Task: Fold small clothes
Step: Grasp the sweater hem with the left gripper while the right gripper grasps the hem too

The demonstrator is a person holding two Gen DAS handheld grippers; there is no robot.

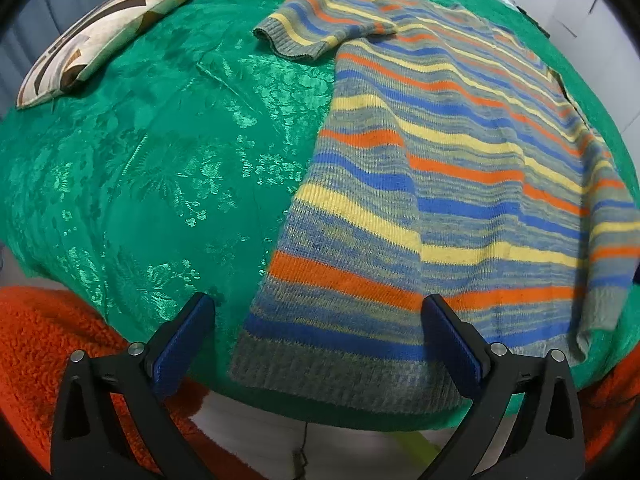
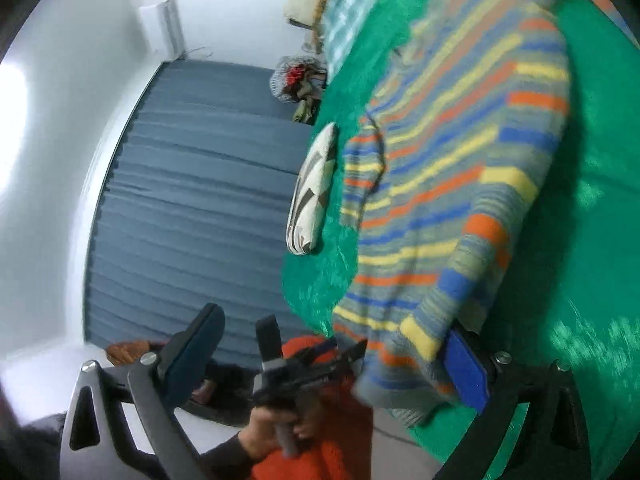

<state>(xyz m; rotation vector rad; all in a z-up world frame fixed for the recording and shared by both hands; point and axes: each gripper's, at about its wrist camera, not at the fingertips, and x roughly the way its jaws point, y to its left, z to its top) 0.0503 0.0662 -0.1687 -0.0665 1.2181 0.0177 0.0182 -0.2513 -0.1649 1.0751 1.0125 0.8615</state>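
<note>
a striped knit sweater (image 1: 440,184) lies spread on a green bedspread (image 1: 140,160), its ribbed hem (image 1: 340,376) at the near edge of the bed, one long side already turned in over the body and one short sleeve (image 1: 316,24) lying out flat towards a patterned pillow (image 1: 108,28). the left gripper (image 1: 320,344) hangs over the hem with its fingers spread wide and nothing between them. the right gripper (image 2: 332,360), seen in a blurred frame, also has its fingers spread wide; one blue pad (image 2: 468,368) touches the sweater's hem corner, but nothing is pinched. the person's hand (image 2: 276,428) on the other tool shows in the right wrist view.

the knit looks soft, thick and limp, light enough to lift but likely to sag and stretch, and unlikely to slip on the pads. the firmer ribbed hem corners and the sleeve cuff look like the best places to pinch.
</note>
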